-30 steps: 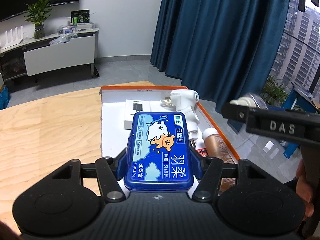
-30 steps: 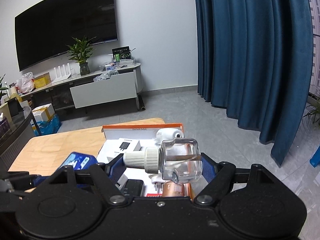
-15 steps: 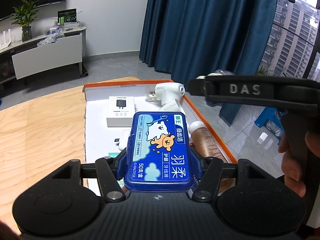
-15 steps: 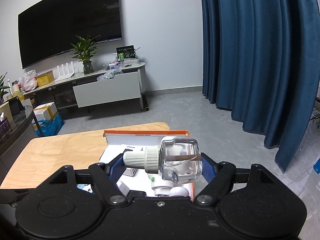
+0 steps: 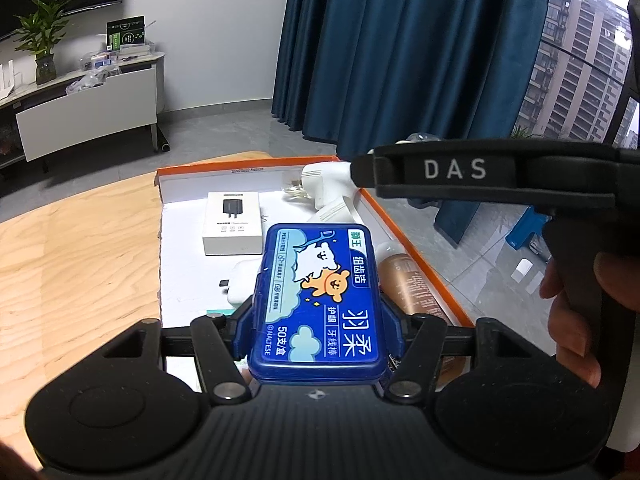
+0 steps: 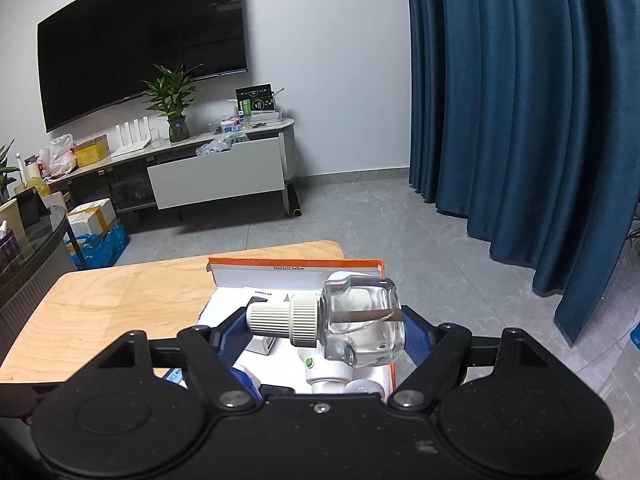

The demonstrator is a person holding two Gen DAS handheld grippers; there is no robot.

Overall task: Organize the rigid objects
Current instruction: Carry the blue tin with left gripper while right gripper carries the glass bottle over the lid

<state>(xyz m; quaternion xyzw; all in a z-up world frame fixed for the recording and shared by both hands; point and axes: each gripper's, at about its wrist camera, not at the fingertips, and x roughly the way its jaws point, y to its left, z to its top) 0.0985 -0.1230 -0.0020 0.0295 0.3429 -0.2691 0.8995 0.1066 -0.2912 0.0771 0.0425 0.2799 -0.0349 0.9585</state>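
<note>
Left gripper (image 5: 316, 312): jaws part-way closed, both blue pads pressed on the long sides of a flat blue plastic floss-pick box with a cartoon bear label (image 5: 318, 296). The box is held clear above the tray, label face up.

Right gripper (image 6: 320, 324): jaws set wide, clamped end to end on a clear square glass bottle with a ribbed off-white screw cap (image 6: 332, 322). The bottle lies sideways between the pads, cap toward the left pad, glass base against the right pad.

Below and ahead of both grippers: a shallow white cardboard tray with orange rim (image 5: 416, 240) on a light plywood tabletop (image 5: 80, 260). In the tray, ahead of the left gripper: a white carton printed with a black charger (image 5: 232, 220). To its right, a white plastic plug-in device (image 5: 324, 184). Just right of the held blue box, a tan cylindrical bottle (image 5: 408, 284) lies along the tray's right wall.

The person's right hand (image 5: 572, 312) is wrapped around the black handle of the right gripper, seen from the left wrist camera.
</note>
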